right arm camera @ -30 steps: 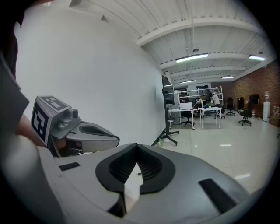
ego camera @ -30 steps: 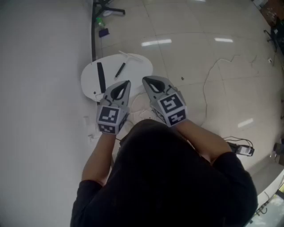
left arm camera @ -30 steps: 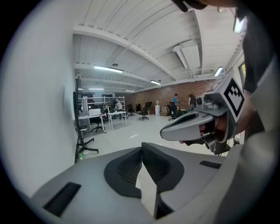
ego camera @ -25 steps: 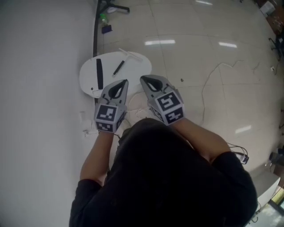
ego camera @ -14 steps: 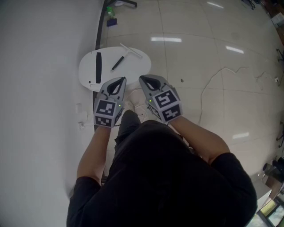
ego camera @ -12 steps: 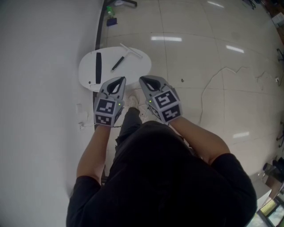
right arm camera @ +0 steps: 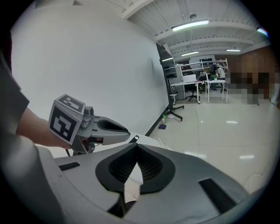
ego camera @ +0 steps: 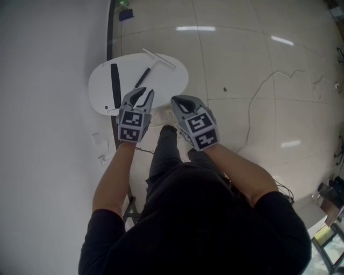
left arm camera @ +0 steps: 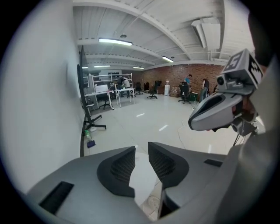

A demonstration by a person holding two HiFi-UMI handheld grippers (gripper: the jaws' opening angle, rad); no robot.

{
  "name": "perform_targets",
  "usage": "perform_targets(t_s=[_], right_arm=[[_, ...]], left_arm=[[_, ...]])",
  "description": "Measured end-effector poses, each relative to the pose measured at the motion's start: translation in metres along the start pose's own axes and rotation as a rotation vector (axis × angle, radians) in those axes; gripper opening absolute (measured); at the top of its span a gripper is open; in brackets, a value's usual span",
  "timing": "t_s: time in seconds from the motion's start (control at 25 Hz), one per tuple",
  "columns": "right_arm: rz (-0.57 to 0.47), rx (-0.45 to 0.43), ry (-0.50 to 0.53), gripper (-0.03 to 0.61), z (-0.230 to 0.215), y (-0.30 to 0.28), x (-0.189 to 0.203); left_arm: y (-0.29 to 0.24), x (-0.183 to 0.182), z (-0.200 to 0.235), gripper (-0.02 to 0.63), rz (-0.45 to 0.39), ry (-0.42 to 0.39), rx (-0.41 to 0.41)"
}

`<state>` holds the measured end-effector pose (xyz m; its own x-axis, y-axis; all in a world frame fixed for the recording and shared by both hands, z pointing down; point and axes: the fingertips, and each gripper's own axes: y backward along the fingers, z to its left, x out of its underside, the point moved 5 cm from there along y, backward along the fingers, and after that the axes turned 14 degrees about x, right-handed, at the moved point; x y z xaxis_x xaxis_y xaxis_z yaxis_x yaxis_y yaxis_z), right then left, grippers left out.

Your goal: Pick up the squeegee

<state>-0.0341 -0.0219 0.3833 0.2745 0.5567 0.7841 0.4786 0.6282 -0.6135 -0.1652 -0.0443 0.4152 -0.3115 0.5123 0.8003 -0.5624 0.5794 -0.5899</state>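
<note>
The squeegee (ego camera: 148,67), a white blade on a thin black handle, lies on the far part of a low white oval table (ego camera: 166,85) in the head view. A black strip (ego camera: 114,86) lies on the table's left side. My left gripper (ego camera: 141,95) hangs over the table's near edge, short of the squeegee's handle. In the left gripper view its jaws (left arm camera: 141,151) are opening, a gap shows and nothing is between them. My right gripper (ego camera: 180,102) hangs just right of it, off the table's near edge. Its tips (right arm camera: 136,147) meet, with nothing held.
A white wall runs along the left. A black stand foot, a green bottle and a blue object (ego camera: 126,14) lie beyond the table. A thin cable (ego camera: 258,91) snakes over the tiled floor at right. The person's shoes (ego camera: 164,116) stand at the table's near edge.
The person has stepped up to the table and both grippers have sunk toward it. The left gripper's tips now overlap the table's near edge.
</note>
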Motion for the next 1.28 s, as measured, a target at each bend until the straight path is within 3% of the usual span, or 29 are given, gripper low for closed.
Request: perform_targets(t_s=[0.32, 0.6, 0.88, 1.28], right_arm=[[0.141, 0.060, -0.078, 0.009, -0.010, -0.131, 0.029], [0.218, 0.110, -0.172, 0.009, -0.030, -0.198, 0.063], [0.260, 0.132, -0.250, 0.009, -0.046, -0.230, 0.084], [0.279, 0.133, -0.287, 0.009, -0.053, -0.273, 0.097]], left_arm=[[-0.103, 0.075, 0.110, 0.183, 0.146, 0.034, 0.071], [-0.193, 0.137, 0.171, 0.184, 0.267, 0.028, 0.100], [-0.248, 0.175, 0.200, 0.184, 0.365, 0.045, 0.113], [-0.274, 0.207, 0.212, 0.184, 0.425, 0.069, 0.113]])
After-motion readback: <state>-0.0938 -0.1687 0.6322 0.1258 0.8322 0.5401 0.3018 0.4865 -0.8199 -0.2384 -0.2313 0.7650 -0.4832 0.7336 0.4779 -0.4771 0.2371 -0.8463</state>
